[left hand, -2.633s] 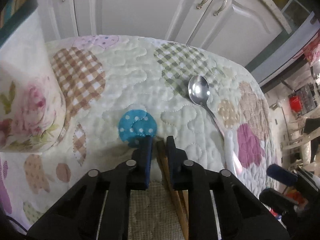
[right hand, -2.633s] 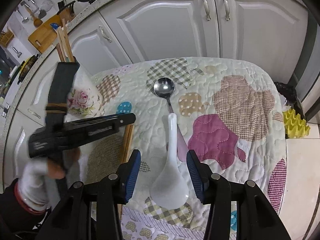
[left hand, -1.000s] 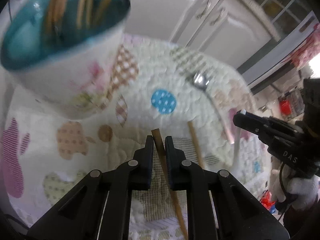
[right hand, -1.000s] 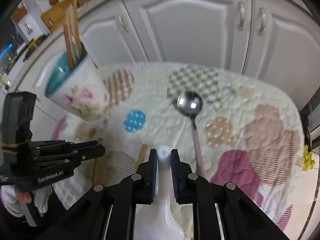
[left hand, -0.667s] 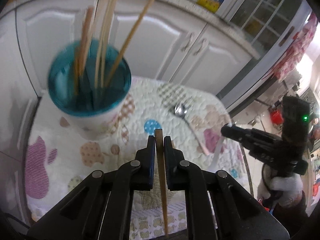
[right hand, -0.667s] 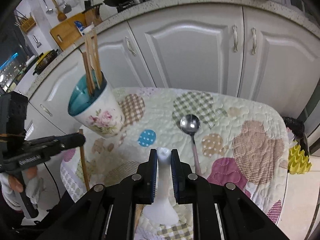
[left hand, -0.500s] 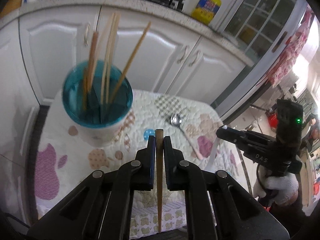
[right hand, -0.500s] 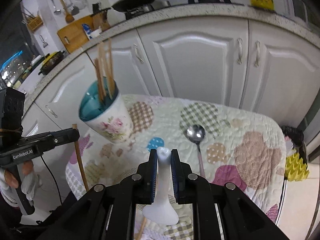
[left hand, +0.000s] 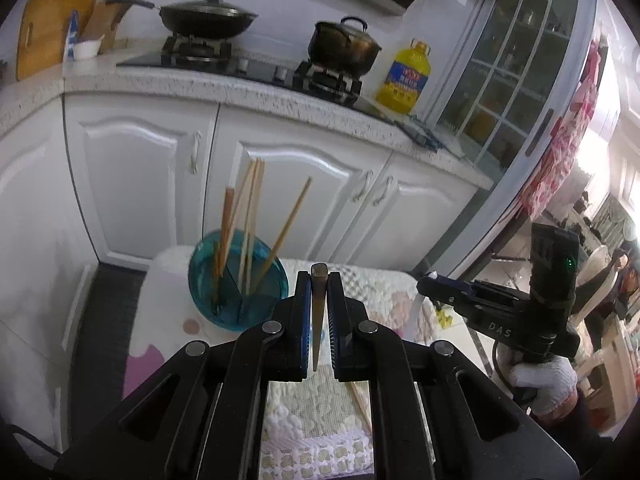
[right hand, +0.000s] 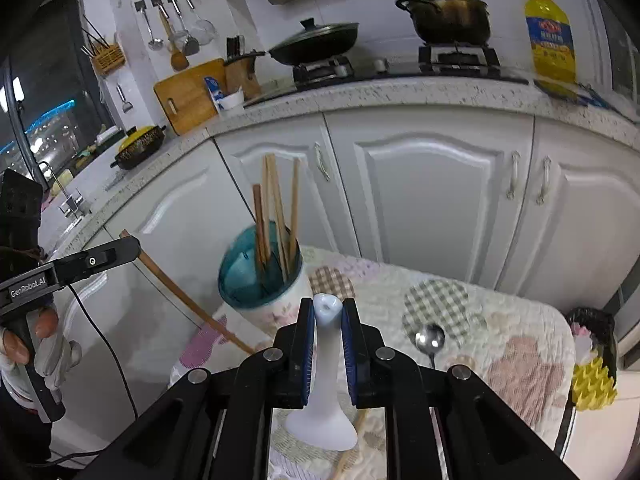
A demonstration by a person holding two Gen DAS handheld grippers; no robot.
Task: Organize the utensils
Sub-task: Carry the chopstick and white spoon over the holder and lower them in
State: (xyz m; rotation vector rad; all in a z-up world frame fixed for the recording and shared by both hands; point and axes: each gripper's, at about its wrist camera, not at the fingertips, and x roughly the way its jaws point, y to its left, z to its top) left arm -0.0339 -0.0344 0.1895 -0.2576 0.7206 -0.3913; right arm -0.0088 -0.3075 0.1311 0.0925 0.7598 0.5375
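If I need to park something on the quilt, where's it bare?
Bare quilt lies right of the metal spoon, out to the far edge. Crowded: around the utensil cup, and the near edge, where a chopstick lies.

A speckled kitchen counter (right hand: pixel 400 94) runs above white cabinet doors (right hand: pixel 432 196). On its stove sit a lidded black wok (left hand: pixel 208 20) and a dark pot (left hand: pixel 344 46), with a yellow oil bottle (right hand: pixel 551 36) beside them and a wooden cutting board (right hand: pixel 188 96) leaning against the wall.
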